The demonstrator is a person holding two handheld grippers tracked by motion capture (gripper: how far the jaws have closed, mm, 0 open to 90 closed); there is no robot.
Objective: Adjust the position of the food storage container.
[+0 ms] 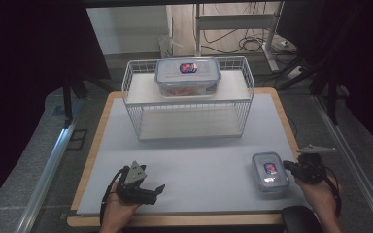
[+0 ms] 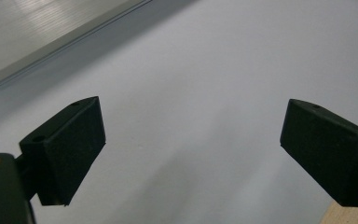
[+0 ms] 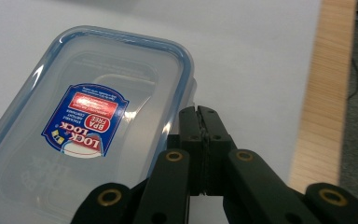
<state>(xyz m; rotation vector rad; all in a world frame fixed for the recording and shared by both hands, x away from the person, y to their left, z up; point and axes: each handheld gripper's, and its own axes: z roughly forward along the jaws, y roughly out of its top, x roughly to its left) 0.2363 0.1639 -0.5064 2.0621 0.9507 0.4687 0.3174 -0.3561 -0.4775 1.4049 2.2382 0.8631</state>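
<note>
While shut, right gripper (image 3: pixel 200 112) touches small container (image 3: pixel 88 135).

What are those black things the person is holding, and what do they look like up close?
Each hand holds a black tool. The left tool has two blocky black jaws with matt, foam-like pads. The right tool shows black link arms with brass-coloured rivets. Each carries a grey three-cornered plate on top, and a black cable loops from the left one. The forearms show no sleeves.
</note>
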